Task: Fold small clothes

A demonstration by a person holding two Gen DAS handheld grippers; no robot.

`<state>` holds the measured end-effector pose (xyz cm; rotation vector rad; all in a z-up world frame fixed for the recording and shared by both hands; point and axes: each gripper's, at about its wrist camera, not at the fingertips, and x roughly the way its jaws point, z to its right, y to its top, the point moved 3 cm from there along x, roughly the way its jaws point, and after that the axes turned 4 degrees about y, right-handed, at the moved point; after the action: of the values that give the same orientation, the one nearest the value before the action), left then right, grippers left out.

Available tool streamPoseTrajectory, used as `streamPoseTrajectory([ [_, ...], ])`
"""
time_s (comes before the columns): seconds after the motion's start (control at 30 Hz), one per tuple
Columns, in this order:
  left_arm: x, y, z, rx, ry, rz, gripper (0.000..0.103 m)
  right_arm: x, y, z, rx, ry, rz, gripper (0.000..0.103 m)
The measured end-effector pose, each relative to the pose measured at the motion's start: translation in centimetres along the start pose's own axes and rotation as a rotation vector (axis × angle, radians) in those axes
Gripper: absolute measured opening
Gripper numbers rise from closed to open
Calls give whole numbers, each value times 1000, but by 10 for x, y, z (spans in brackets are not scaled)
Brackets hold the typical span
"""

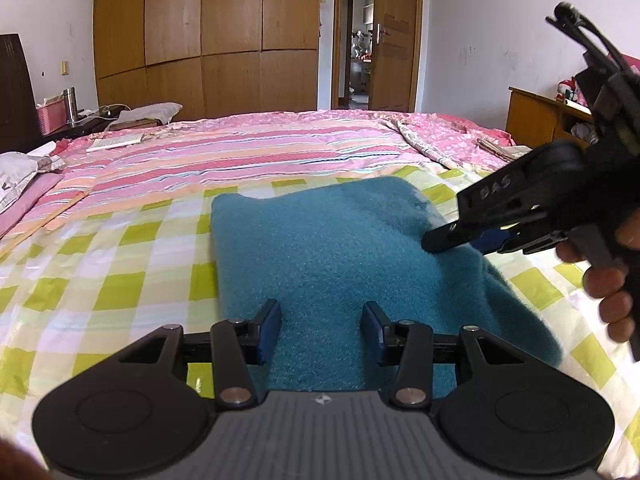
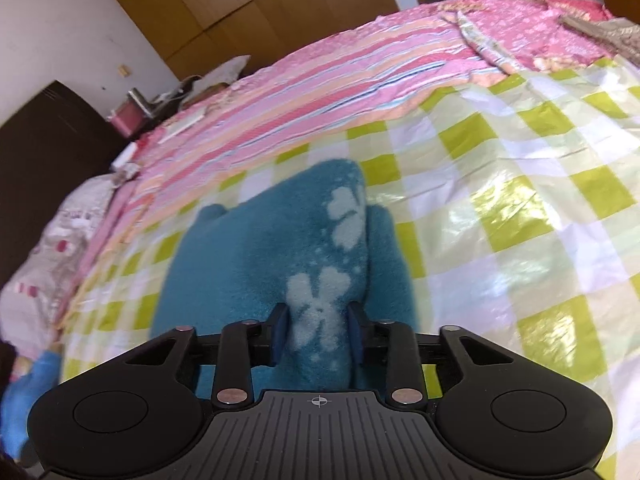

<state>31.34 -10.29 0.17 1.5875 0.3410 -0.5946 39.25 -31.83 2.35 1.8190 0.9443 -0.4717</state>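
Pinching a raised fold of the teal garment, the right tool grips; the left tool stands apart.

Teal cloth fuzzy fleece; checked sheet glossy, crinkled plastic; wardrobe smooth wood.
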Motion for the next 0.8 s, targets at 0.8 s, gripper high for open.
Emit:
streamPoseTrajectory([
  [0.8, 15, 7, -35, -142, 24, -59, 57, -12, -9, 9, -64, -67, 79, 44],
])
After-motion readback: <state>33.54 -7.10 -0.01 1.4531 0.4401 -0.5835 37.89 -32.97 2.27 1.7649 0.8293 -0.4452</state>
